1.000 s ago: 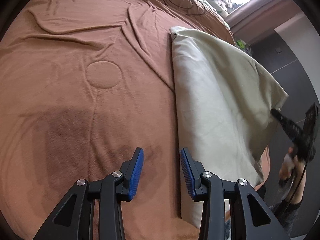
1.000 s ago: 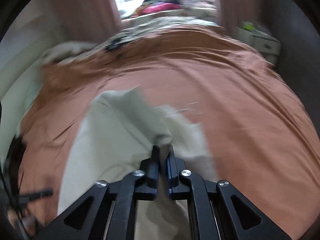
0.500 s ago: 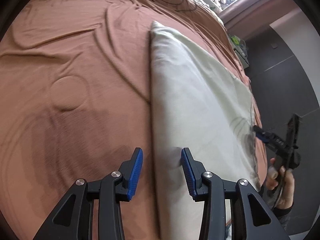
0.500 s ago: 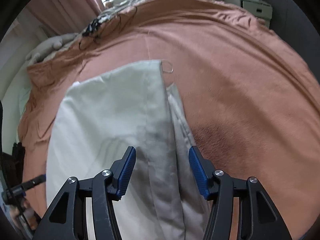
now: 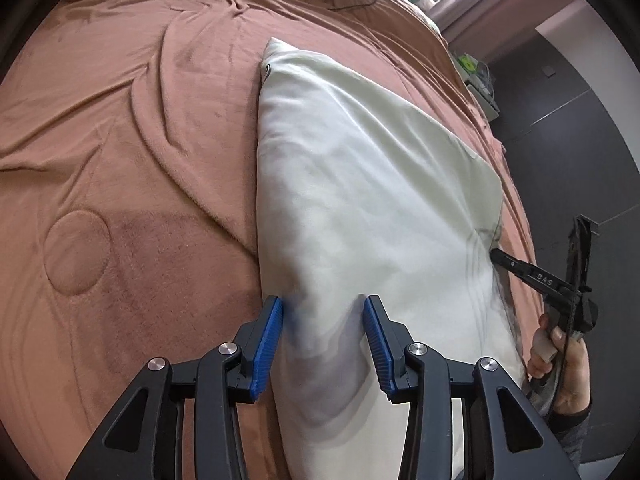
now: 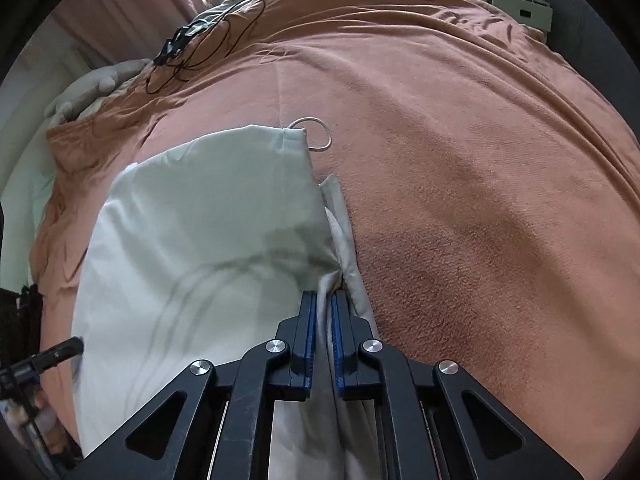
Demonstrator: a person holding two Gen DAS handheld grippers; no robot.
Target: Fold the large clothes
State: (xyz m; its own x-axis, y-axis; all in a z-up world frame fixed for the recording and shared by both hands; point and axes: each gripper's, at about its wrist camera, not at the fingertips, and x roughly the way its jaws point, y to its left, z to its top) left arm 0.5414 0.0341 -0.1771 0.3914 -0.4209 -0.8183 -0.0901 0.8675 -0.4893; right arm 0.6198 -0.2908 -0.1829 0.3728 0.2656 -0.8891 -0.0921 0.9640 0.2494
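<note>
A large pale cream garment [image 5: 360,184] lies folded lengthwise on a brown bed cover [image 5: 120,160]. My left gripper [image 5: 323,338] is open, its blue pads on either side of the garment's near left edge. In the right wrist view the garment [image 6: 200,232] spreads left, with a drawstring loop [image 6: 316,132] at its far corner. My right gripper [image 6: 324,320] is shut on the garment's right edge, with cloth pinched between the pads. It also shows in the left wrist view [image 5: 496,254], touching the cloth's right edge.
Black cables [image 6: 200,40] lie at the far end of the bed [image 6: 480,160]. A white drawer unit [image 6: 516,4] stands beyond the bed's right side. Curtains [image 6: 120,4] and piled bedding are at the back. Dark wall panels [image 5: 568,112] stand to the right.
My right gripper was open half a second ago and has now shut on the garment's right edge. My left gripper has moved onto the garment's left edge, still open.
</note>
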